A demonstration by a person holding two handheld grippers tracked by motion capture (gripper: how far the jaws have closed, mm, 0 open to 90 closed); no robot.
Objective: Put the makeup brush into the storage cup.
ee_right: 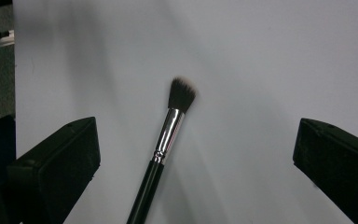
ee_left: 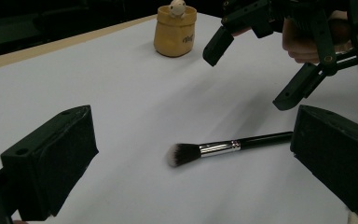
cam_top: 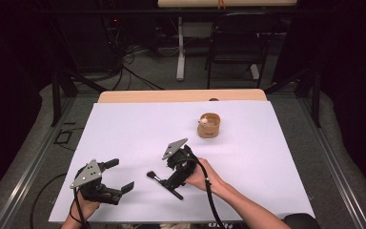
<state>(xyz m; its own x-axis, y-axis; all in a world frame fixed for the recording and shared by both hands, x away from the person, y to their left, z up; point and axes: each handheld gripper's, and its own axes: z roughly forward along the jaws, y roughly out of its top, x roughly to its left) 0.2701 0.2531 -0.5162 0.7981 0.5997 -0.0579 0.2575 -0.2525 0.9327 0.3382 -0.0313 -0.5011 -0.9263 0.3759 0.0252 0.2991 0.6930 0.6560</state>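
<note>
A makeup brush [cam_top: 164,184] with a black handle, silver ferrule and dark bristles lies flat on the white sheet, bristles pointing left. My right gripper [cam_top: 168,172] hovers just over its handle, open; in the right gripper view the brush [ee_right: 168,137] lies between the wide-apart jaws of that gripper [ee_right: 196,140], untouched. My left gripper [cam_top: 121,175] is open at the front left, aimed at the brush [ee_left: 223,148]. From the left gripper [ee_left: 193,123] I also see the right gripper [ee_left: 254,70] above the handle's end.
A small tan cup [cam_top: 208,125] with a pale little figure in it stands on the far right part of the white sheet [cam_top: 133,129]; it is also in the left gripper view [ee_left: 175,30]. Beyond the table stand a chair [cam_top: 238,43] and cables on the floor.
</note>
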